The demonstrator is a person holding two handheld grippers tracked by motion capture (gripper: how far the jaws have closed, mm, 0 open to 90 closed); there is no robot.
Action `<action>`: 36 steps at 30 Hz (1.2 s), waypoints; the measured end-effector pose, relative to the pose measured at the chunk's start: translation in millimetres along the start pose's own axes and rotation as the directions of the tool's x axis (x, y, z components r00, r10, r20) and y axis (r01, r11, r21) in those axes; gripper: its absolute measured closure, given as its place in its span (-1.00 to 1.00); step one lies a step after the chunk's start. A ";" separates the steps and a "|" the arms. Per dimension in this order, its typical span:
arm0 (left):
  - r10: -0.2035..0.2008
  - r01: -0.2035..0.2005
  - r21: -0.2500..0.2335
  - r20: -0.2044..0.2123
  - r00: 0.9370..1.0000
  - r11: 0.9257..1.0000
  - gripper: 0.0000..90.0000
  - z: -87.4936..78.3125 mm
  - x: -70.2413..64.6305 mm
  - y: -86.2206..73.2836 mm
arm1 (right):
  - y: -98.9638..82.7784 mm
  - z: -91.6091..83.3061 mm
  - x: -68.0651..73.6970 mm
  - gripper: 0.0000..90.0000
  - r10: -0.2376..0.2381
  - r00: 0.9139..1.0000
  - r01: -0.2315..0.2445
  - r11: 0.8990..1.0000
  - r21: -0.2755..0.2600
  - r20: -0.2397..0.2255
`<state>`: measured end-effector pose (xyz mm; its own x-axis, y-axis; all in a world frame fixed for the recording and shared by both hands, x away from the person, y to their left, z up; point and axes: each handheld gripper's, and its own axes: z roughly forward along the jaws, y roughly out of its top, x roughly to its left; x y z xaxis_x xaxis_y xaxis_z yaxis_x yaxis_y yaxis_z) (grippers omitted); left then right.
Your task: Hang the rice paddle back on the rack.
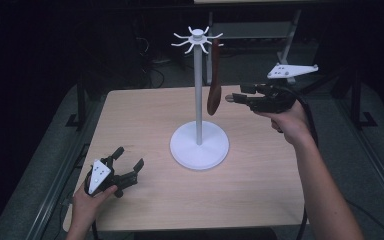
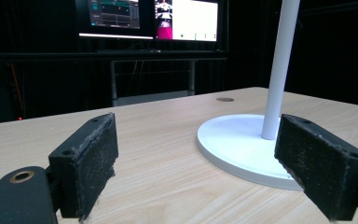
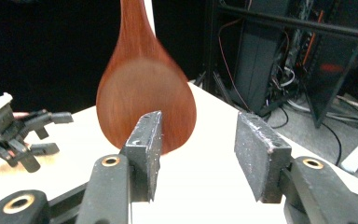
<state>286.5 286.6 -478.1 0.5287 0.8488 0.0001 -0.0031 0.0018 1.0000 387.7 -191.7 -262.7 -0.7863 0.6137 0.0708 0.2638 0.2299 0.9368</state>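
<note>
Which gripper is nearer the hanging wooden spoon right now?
Right. The right gripper is open just beside the wooden spoon; the left gripper sits open on the table's near-left.

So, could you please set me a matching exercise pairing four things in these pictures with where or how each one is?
1. dark brown wooden spoon
2. white metal hook stand
3. left gripper
4. right gripper

A. stands mid-table
B. hangs from a top hook
C. open, low near the table's front left corner
D. open, level beside the spoon's bowl

Pairs: 1-B, 2-A, 3-C, 4-D
</note>
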 end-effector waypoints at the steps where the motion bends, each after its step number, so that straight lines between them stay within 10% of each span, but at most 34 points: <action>1: -0.001 0.001 0.000 0.000 1.000 1.000 -0.71 0.0 0.0 0.0 | -3.6 -0.3 -0.7 0.12 0.003 1.000 -0.003 1.000 0.006 0.001; 36: -0.003 0.003 -0.001 0.001 1.000 1.000 -0.71 -1.1 0.4 0.0 | -136.0 -11.0 -10.4 -0.40 0.113 0.988 -0.131 0.973 0.190 0.103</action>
<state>285.8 287.4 -478.1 0.5299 0.8481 -0.0032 -0.0024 0.0052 1.0000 353.9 -237.7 -387.1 -0.6896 0.7105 0.1400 0.4656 0.2869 0.8372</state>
